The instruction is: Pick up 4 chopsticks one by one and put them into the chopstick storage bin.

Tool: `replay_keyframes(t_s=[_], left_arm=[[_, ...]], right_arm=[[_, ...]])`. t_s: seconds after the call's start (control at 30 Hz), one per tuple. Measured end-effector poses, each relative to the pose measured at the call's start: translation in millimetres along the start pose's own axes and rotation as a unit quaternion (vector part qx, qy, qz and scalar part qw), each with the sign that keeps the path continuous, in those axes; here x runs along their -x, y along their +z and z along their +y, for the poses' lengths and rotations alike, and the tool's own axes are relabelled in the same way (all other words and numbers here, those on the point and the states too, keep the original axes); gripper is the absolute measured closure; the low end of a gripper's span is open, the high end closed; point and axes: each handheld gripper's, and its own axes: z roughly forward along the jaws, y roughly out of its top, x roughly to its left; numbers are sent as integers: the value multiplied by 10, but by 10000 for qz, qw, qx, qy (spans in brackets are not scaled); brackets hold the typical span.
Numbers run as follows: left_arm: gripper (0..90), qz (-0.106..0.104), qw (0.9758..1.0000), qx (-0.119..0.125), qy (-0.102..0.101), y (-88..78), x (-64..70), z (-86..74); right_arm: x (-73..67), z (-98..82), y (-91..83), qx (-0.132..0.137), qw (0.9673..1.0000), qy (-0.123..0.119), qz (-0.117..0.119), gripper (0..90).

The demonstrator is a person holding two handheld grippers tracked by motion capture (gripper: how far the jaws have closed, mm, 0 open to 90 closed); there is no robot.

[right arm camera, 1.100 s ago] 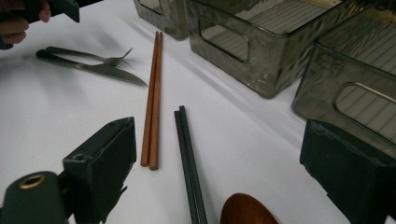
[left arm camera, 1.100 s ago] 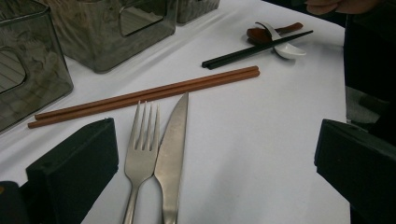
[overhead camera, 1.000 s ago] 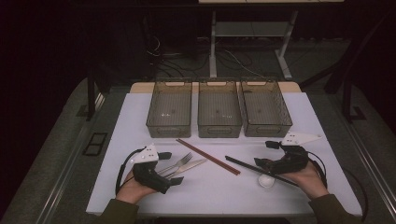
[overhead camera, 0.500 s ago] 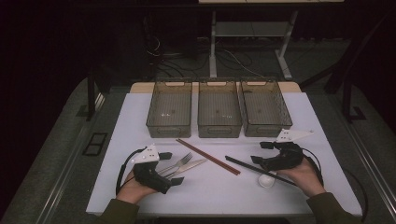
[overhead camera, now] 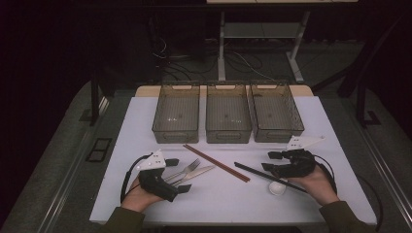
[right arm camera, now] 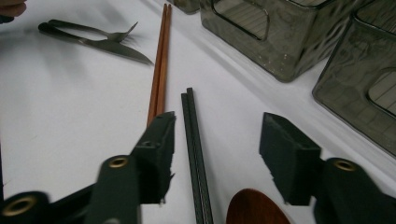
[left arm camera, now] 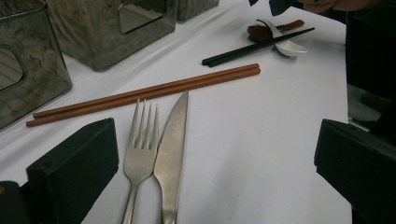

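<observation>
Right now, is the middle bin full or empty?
Empty: the middle bin shows only its bare ribbed floor; all cutlery lies on the table.

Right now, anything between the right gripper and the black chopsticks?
Nothing visible. The black chopsticks lie on the white table between the right gripper's jaws, which have just been closing but don't yet touch them. A brown spoon sits close beside the pair, near the gripper's base.

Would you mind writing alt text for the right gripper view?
The right hand-held gripper has been closing its jaws around a pair of black chopsticks lying on the white table, not yet pressing them. Brown chopsticks, a fork and a knife lie beyond, with grey bins alongside.
</observation>
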Motion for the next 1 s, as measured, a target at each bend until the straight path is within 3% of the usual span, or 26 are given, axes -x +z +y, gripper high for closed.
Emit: replay_keyframes(t_s=[0.3,0.33,0.7,1.0], left_arm=[[0,-21,10000,1,16,1,10,7],[0,-19,10000,-4,32,2,10,8],[0,-37,10000,-37,25,6,12,6],[0,-39,10000,-49,28,16,14,2]], right_arm=[[21,-18,-18,-157,9998,-70,56,608],[16,-25,-10,-221,9997,-100,56,655],[-2,-78,18,-720,9967,-345,114,771],[-6,-120,3,-915,9947,-445,161,819]])
